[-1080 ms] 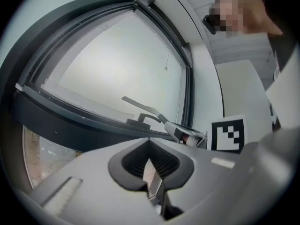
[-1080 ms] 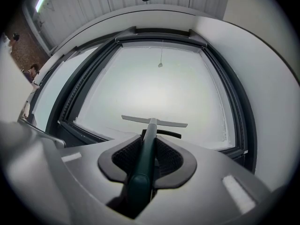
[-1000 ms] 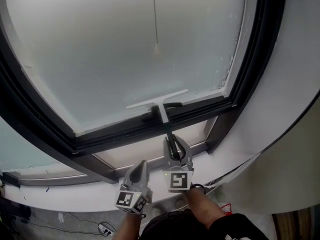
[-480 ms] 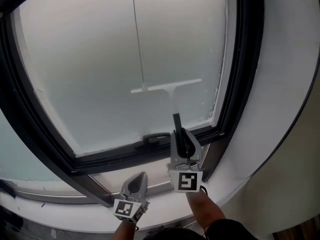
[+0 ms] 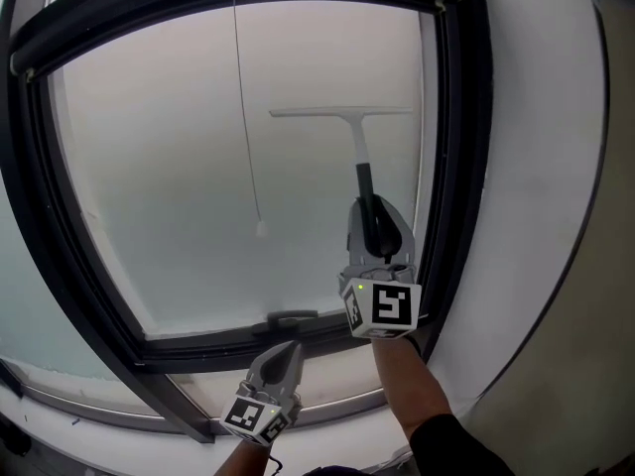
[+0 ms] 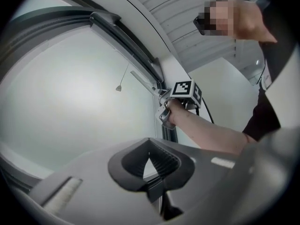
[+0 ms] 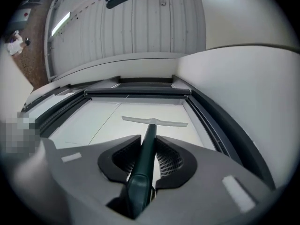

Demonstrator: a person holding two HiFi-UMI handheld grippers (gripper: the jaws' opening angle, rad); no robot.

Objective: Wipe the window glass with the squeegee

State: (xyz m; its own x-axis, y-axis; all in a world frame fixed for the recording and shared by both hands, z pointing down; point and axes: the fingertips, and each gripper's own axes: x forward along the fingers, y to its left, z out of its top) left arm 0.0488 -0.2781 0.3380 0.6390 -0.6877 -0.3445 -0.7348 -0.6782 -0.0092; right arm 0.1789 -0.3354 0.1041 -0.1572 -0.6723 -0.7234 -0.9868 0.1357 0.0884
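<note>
My right tool (image 5: 376,221) is clamped on the dark handle of the squeegee (image 5: 355,147), and my bare forearm (image 5: 402,385) reaches up behind it. In the right gripper view the two jaws press on either side of that dark green handle (image 7: 143,163), which runs forward between them to the pale blade (image 7: 154,121). The blade lies level across the frosted window glass (image 5: 169,147), in the upper right part of the pane, with its right end close to the right upright of the dark window frame (image 5: 454,147) and some way below the frame's top bar. I cannot tell for certain whether the blade edge touches the glass. A thin pull cord (image 5: 243,117) hangs down the pane, well to the left of the frame's right upright, and ends in a small weight. A dark window handle (image 5: 290,318) sits on the frame's bottom bar. My left tool (image 5: 285,355) is held low, just under the frame's bottom bar, with its jaws together and nothing between them; the left gripper view shows the closed tips (image 6: 151,159) pointing towards the pane. A white wall (image 5: 541,167) lies to the right of the frame.
</note>
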